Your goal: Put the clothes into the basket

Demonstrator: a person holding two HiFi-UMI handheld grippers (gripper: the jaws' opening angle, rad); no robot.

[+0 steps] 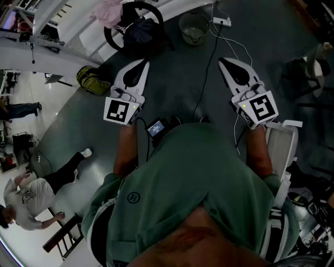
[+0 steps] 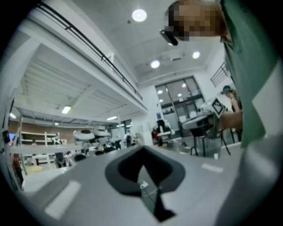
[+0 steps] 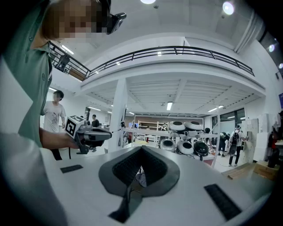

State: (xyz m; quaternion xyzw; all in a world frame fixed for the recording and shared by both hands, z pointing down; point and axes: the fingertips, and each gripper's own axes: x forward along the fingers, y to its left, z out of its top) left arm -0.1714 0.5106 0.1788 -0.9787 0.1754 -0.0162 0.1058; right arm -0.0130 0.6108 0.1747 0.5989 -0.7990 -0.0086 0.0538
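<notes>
In the head view a pink garment (image 1: 109, 11) lies at the top, beside a black round basket (image 1: 119, 41) with a dark cloth (image 1: 141, 30) in it. Both are on the floor, well ahead of me. My left gripper (image 1: 144, 63) is held level at chest height, its jaws shut with nothing between them. My right gripper (image 1: 221, 60) is level too, jaws shut and empty. In the left gripper view the closed left gripper (image 2: 142, 148) faces a hall, with no clothes in sight. The right gripper view shows the shut right gripper (image 3: 141, 149) and the left gripper (image 3: 84, 132) off to the left.
A round grey bowl (image 1: 193, 27) and a white power strip (image 1: 222, 21) with trailing cables lie on the dark floor ahead. A yellow-green bag (image 1: 91, 81) sits to the left. A white chair frame (image 1: 282, 151) stands close on my right. A person (image 1: 31, 195) sits lower left.
</notes>
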